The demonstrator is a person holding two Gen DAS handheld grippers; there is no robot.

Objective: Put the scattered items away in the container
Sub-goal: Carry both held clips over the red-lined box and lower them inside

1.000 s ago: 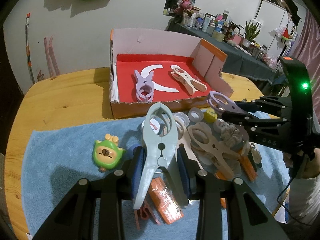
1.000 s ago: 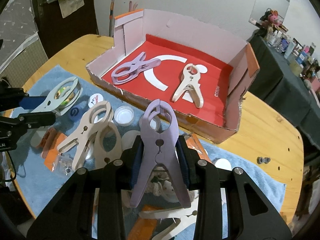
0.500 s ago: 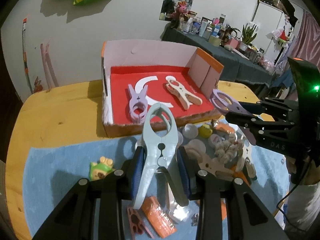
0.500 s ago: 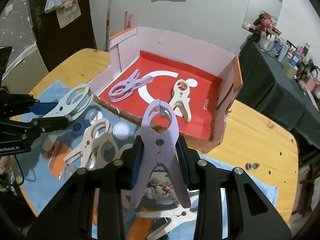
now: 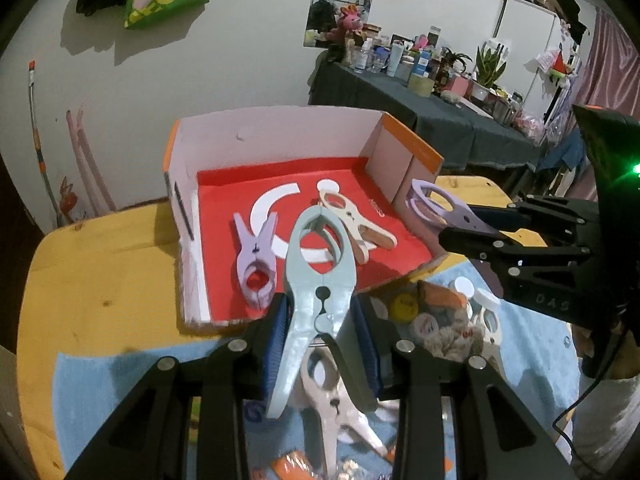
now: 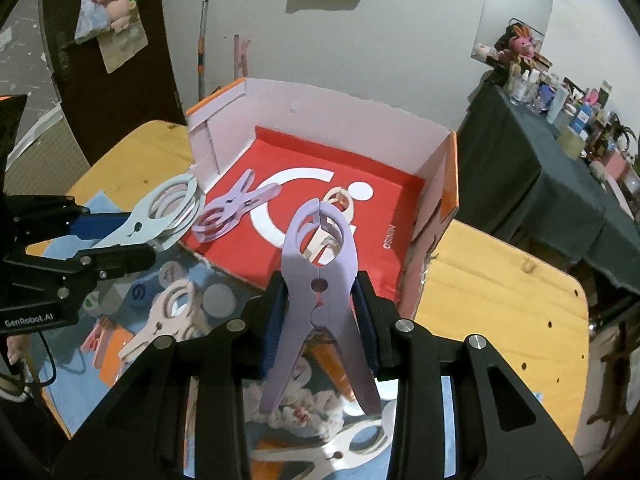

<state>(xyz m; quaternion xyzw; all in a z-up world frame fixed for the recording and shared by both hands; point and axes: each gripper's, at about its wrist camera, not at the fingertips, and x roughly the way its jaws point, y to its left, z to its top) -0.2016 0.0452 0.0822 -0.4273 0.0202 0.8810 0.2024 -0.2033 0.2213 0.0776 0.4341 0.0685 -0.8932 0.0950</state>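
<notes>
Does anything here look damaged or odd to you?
Yes: the cardboard box looks worn. Its near wall is low and ragged, as if torn down, and the right wall has a rough, chewed lower edge.

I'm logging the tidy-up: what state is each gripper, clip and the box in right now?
Left gripper: shut on blue clip, near the box's front edge.
Right gripper: shut on lilac clip, near the box's front edge.
Box: open-topped, on the table.
Lilac clip in box: lying flat.
Beige clip in box: lying flat.
Beige clip on towel: not yet tidied.
</notes>
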